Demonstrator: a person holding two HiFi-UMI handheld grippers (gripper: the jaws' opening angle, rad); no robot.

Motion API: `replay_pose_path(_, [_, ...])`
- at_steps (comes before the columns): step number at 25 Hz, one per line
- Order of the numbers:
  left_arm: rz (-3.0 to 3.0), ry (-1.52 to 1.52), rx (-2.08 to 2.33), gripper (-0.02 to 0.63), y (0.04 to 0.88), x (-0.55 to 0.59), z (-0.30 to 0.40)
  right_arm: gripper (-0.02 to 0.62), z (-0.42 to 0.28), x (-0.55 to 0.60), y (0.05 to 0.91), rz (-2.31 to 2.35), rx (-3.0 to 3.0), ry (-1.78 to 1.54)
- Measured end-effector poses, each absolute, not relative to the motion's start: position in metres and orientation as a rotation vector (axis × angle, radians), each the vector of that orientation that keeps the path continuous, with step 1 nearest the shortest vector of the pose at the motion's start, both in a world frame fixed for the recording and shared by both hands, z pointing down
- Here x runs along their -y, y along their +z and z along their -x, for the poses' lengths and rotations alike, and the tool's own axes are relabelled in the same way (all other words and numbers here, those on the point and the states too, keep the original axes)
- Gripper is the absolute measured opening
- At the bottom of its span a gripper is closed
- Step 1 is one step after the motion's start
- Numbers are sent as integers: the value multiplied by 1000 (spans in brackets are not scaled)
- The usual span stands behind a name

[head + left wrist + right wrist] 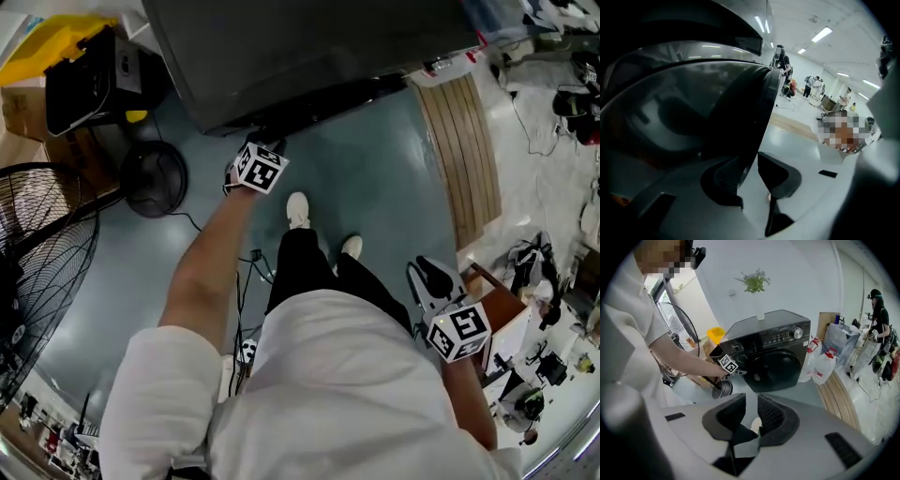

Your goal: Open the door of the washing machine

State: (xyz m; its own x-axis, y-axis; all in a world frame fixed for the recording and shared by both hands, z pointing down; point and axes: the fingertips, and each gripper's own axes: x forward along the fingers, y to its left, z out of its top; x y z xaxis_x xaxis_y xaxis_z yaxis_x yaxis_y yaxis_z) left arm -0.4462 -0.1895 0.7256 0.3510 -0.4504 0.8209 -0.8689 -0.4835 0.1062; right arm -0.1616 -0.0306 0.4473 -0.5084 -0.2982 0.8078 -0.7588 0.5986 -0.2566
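Note:
The black front-loading washing machine (774,348) stands against the wall, its round dark door (777,371) facing me. In the head view only its top (309,47) shows. My left gripper (259,161) reaches to the door's left edge. In the left gripper view the door's dark rim (757,112) runs down between the jaws of the left gripper (750,180), against the left pad, with a gap to the right pad: open. My right gripper (429,279) hangs low by my right side. Its jaws (751,416) stand apart with nothing between them.
A large standing fan (37,253) and a small round fan (155,178) are at the left. A wooden board (469,150) lies to the right of the machine, with detergent bottles (825,366) beside it. Cables (246,272) run across the floor. People stand farther off.

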Motion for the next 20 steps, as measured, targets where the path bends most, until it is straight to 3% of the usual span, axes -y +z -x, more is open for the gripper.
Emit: replay_pose_path(20, [-2150,1115,1028,89,730,175,423,58,157,18,450,-882,2076,793])
